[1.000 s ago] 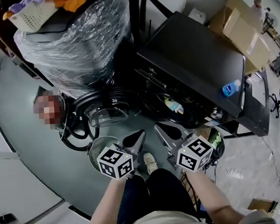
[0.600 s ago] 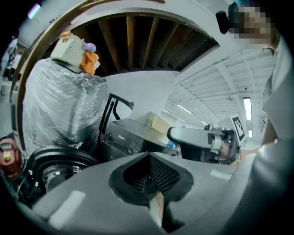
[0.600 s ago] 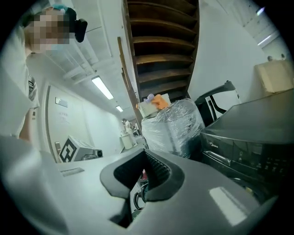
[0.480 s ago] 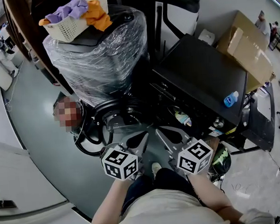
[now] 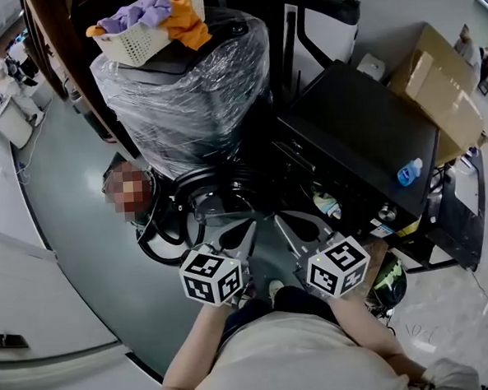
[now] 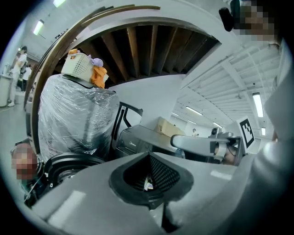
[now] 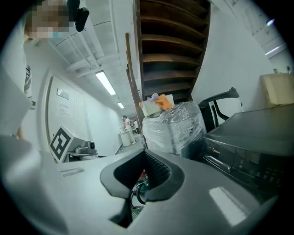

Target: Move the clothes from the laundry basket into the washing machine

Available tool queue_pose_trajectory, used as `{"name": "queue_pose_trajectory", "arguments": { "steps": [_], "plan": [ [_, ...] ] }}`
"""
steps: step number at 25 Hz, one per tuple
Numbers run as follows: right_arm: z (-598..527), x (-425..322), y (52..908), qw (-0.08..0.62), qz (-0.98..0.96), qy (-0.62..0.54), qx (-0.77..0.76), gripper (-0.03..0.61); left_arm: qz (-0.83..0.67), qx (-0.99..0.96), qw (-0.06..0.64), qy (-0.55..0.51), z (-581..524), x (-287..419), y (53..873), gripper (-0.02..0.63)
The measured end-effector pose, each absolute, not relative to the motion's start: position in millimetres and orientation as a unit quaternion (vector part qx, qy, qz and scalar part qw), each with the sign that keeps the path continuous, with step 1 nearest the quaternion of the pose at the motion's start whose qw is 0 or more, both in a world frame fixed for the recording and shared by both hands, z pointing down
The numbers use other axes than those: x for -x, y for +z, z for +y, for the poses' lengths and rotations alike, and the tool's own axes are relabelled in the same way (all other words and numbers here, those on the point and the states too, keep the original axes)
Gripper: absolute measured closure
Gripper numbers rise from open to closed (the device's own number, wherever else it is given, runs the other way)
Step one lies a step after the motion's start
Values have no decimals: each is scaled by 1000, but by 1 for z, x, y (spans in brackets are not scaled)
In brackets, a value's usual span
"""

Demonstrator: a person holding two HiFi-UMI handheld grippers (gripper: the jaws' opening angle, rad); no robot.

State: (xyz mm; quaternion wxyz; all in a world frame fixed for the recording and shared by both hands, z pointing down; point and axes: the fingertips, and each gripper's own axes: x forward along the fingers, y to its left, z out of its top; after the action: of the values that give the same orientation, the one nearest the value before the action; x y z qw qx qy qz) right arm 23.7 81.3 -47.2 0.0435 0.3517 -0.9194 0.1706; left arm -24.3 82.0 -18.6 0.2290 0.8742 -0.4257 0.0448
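Clear plastic film wraps a tall appliance (image 5: 184, 95), and the white laundry basket (image 5: 136, 42) sits on its top, toward the far-left edge, with purple and orange clothes (image 5: 171, 15) heaped in it and spilling over the rim. Just right of it stands the black washing machine (image 5: 364, 133).

Only the head view shows the blue bottle (image 5: 409, 172) near the machine's right edge, the cardboard box (image 5: 437, 87) behind it, and a round black door ring (image 5: 191, 211) low by the wrapped appliance's foot.

The left hand-held gripper (image 5: 248, 229) and right hand-held gripper (image 5: 280, 225) hang side by side, well below the basket. Each gripper view shows its jaws clenched together with nothing between them. The left gripper view catches the right one's marker cube (image 6: 246, 131); the right gripper view shows the basket against wooden stair undersides.

Bare grey floor (image 5: 65, 234) lies open left of the wrapped appliance.
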Motion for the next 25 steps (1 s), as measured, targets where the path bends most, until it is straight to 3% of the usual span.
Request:
{"name": "queue_pose_trajectory", "arguments": {
  "steps": [25],
  "plan": [
    [85, -29, -48, 129, -940, 131, -289, 551, -422, -876, 224, 59, 88, 21, -13, 614]
  ]
}}
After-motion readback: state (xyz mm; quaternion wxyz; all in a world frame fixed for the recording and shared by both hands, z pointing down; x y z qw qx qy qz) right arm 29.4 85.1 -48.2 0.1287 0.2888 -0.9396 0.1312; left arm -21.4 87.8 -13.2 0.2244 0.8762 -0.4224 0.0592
